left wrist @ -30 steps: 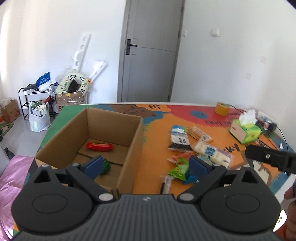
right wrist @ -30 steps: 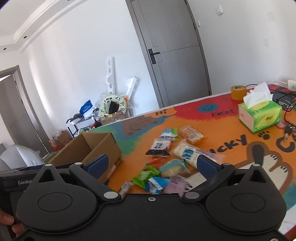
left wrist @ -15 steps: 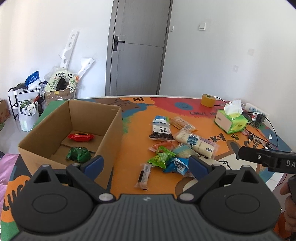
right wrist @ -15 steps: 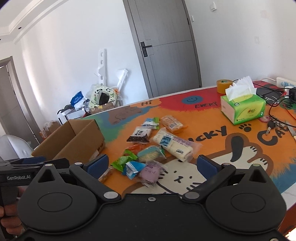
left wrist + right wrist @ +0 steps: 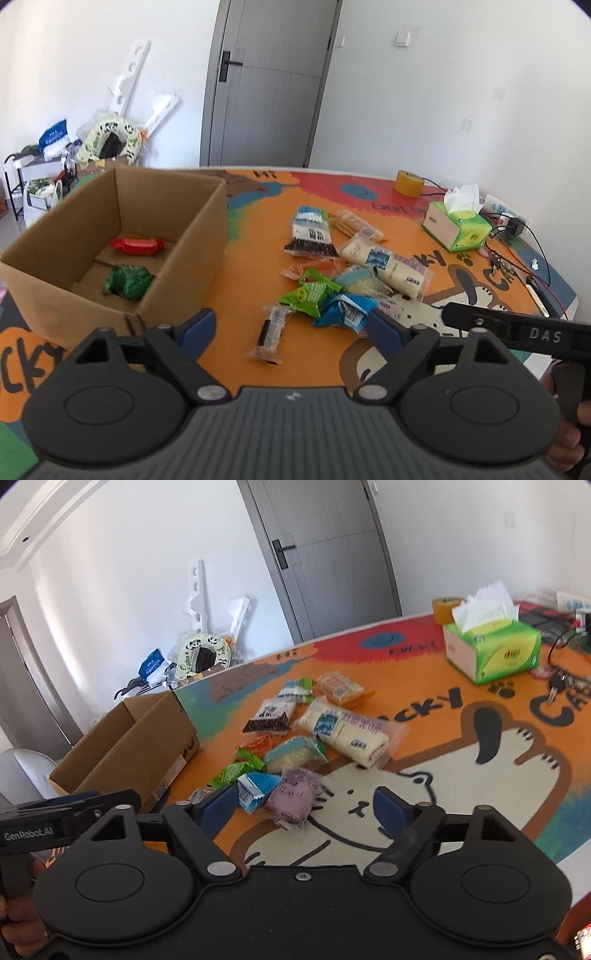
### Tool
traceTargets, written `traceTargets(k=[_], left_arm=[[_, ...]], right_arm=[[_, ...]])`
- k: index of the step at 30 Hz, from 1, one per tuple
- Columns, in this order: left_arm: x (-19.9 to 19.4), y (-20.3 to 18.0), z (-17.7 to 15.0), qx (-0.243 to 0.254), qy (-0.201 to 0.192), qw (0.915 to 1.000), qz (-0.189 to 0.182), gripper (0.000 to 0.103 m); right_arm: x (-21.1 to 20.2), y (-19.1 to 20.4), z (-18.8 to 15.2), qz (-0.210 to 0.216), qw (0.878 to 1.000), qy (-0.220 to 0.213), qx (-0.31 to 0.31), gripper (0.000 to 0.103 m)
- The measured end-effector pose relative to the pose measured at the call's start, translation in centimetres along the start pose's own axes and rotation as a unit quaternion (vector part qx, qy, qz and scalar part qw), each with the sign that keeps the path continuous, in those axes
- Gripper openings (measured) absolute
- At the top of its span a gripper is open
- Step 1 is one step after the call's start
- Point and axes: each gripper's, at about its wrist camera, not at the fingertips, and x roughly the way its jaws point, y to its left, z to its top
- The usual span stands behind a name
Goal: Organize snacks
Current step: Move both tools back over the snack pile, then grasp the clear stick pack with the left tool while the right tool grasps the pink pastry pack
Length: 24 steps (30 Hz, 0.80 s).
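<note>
While the snack packets (image 5: 332, 280) lie heaped mid-table, a red one (image 5: 137, 246) and a green one (image 5: 127, 281) already sit in the cardboard box (image 5: 177, 258) at nine o'clock of the heap. Both the left gripper (image 5: 286, 326) and the right gripper (image 5: 306, 808) (jaws wide but closing) grasp nothing. A tissue box (image 5: 458, 230) stands at two o'clock.

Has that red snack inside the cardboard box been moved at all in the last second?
No. The red snack lies near the far wall of the cardboard box, behind the green packet, as before. Only the camera's view has shifted.
</note>
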Motion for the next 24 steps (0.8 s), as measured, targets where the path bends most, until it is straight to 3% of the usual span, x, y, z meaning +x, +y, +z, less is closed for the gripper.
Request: traceTargets(k=[5,7,11,24], left_arm=[[1.8,-0.2,-0.6,0.004,0.011,0.9999,-0.002,0.083],[2.7,-0.1,-0.8,-0.002,0.018,0.9998,-0.002,0.073],[4.1,0.1,-1.2,-0.010,0.027,0.9996,0.007,0.065],[7.8,0.9,-1.6,-0.032,0.041,0.9981,0.033,0.046]], right_arm=[[1.7,-0.2,-0.6,0.004,1.000,0.013,0.007,0.068],[2.5,-0.2,-0.8,0.007,1.000,0.020,0.008,0.065],[3.7,-0.5,-0.9,0.008,1.000,0.027,0.013,0.061],[7.3,-0.5,0.0,0.010,0.999,0.034,0.014,0.060]])
